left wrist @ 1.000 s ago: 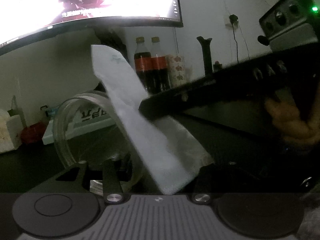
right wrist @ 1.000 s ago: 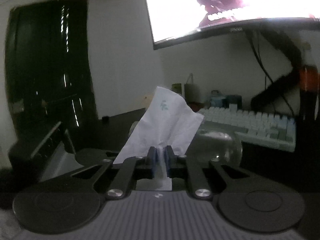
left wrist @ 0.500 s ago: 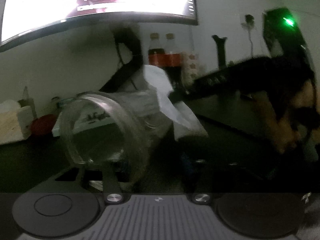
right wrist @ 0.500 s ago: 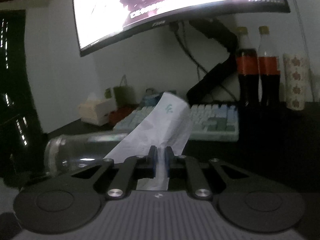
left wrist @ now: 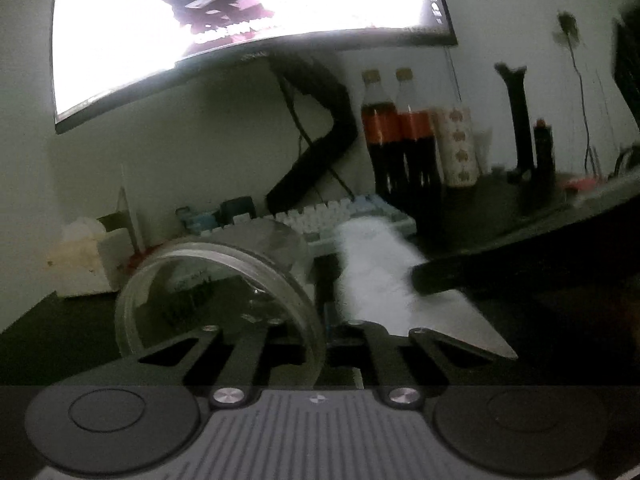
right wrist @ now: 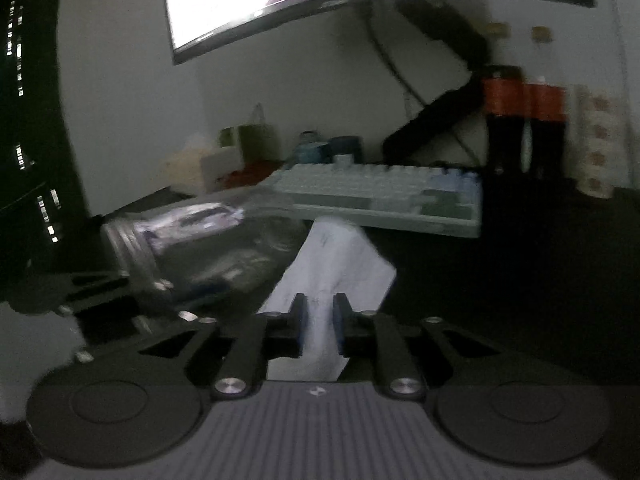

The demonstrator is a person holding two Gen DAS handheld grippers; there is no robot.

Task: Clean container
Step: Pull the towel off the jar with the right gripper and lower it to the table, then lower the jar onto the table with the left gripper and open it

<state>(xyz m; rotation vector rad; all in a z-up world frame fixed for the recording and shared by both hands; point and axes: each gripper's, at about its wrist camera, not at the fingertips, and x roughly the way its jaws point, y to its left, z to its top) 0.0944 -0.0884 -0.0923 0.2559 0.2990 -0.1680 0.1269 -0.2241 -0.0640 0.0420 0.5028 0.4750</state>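
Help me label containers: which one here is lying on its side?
The clear glass jar, held by the left gripper. The two cola bottles and the paper cup stand upright.

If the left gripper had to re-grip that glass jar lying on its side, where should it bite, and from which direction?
Take the glass jar at its threaded neck, coming in along the jar's axis from the mouth end with one finger inside the rim. The jar lies on its side with the open mouth facing the left gripper, and the neck is ridged, while the body looks smooth and wide. The right gripper holds the tissue.
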